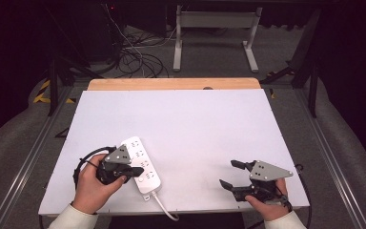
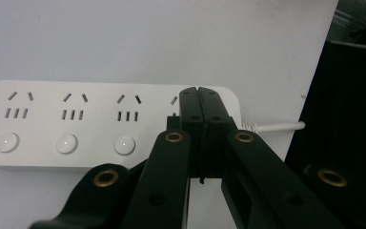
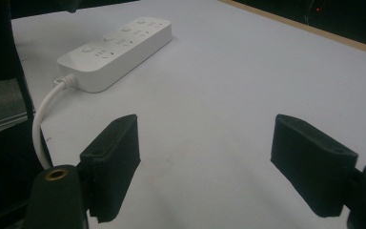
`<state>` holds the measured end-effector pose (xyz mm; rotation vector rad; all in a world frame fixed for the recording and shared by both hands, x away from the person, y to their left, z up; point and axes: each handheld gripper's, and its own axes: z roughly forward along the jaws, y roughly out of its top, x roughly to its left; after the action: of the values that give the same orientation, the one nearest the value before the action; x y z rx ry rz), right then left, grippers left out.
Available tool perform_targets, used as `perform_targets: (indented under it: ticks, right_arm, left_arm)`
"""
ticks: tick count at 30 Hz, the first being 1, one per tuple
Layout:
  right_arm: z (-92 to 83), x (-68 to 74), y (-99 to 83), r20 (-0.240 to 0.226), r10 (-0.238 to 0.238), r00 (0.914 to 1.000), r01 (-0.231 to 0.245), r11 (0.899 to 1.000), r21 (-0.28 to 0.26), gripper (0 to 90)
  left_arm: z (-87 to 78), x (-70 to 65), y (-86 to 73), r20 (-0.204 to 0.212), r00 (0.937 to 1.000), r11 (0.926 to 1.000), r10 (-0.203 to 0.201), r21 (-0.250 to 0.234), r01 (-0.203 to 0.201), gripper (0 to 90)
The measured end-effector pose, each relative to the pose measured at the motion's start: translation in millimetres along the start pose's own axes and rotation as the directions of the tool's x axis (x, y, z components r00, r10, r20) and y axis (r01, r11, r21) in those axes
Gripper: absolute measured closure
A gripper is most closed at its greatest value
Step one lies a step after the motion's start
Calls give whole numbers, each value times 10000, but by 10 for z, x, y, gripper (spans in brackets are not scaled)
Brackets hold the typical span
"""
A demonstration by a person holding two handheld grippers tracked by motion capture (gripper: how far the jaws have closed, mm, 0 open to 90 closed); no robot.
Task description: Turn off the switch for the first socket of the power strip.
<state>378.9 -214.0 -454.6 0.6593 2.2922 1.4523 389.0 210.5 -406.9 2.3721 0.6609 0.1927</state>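
A white power strip [image 1: 140, 164] with several sockets and round buttons lies at the front left of the white table [image 1: 181, 124]. Its white cable [image 1: 164, 210] runs off the front edge. My left gripper [image 1: 137, 171] is held over the strip's cable end. In the left gripper view its jaws [image 2: 201, 91] stand pressed together above the last socket of the strip [image 2: 76, 124], with nothing between them. My right gripper [image 1: 228, 173] rests at the front right, open and empty. In the right gripper view its pads [image 3: 116, 152] stand wide apart, with the strip [image 3: 116, 47] far off at upper left.
A wooden strip [image 1: 171, 84] borders the table's far edge. Beyond it are tangled floor cables [image 1: 133, 57] and a white metal frame [image 1: 217, 33]. Metal rails [image 1: 33, 148] run along both sides of the table.
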Motion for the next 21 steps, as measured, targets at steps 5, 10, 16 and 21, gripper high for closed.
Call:
perform_targets:
  ticks: [5, 10, 16, 21]
  right_arm:
    - [6, -1, -5, -51, -6, 10000, 6, 10000, 52, 259]
    - [14, 4, -7, -127, 10, 9999, -9, 10000, 79, 261]
    - [16, 6, -9, -169, 13, 9999, -11, 9999, 107, 261]
    - [23, 6, -11, -212, 6, 9998, -3, 9999, 132, 263]
  left_arm:
    - [80, 21, 9, 275, 9995, 9980, -131, 623, 114, 900]
    - [141, 35, 3, 390, 9989, 9955, -253, 918, 216, 900]
    - [202, 47, 2, 458, 9985, 9918, -307, 1255, 248, 900]
    - [253, 50, -2, 413, 9988, 9878, -276, 1546, 209, 900]
